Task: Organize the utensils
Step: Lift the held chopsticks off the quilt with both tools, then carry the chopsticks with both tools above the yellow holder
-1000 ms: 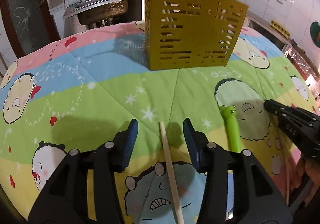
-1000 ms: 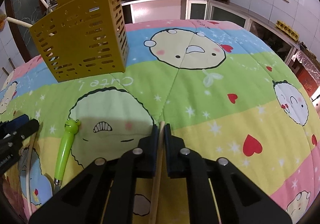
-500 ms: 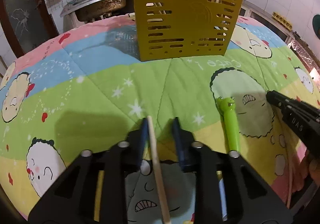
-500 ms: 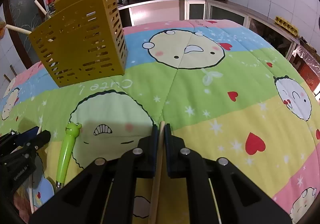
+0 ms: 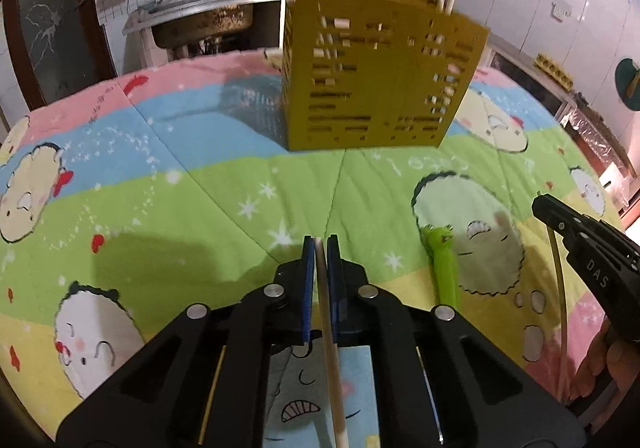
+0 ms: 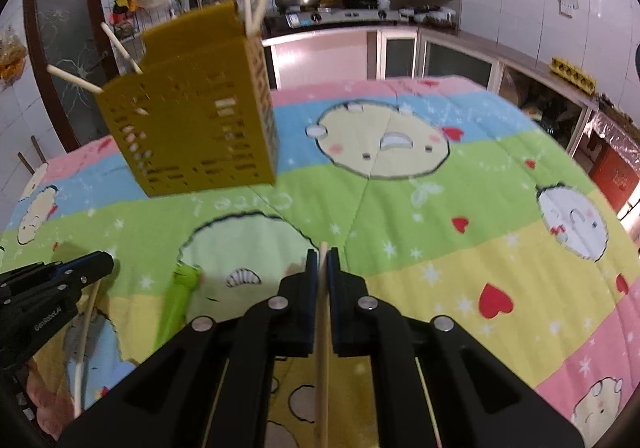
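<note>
My left gripper (image 5: 320, 244) is shut on a pale wooden chopstick (image 5: 330, 348) and holds it above the cloth. My right gripper (image 6: 322, 254) is shut on another chopstick (image 6: 322, 368). A mustard-yellow perforated utensil holder (image 5: 372, 80) stands at the back with several chopsticks (image 6: 256, 0) sticking out of it; it also shows in the right wrist view (image 6: 196, 128). A green frog-handled utensil (image 5: 444, 268) lies on the cloth between the grippers, seen too in the right wrist view (image 6: 176, 300). The right gripper shows at the right edge of the left wrist view (image 5: 588, 260), the left gripper at the left edge of the right wrist view (image 6: 52, 292).
A colourful cartoon-print cloth (image 6: 440, 232) covers the table. Behind it are a sink (image 5: 204, 20), a stove with pots (image 6: 320, 4) and counter cabinets (image 6: 420, 52).
My left gripper has closed on the chopstick and lifted it off the cloth. Both grippers have risen, and the right one has kept its chopstick.
</note>
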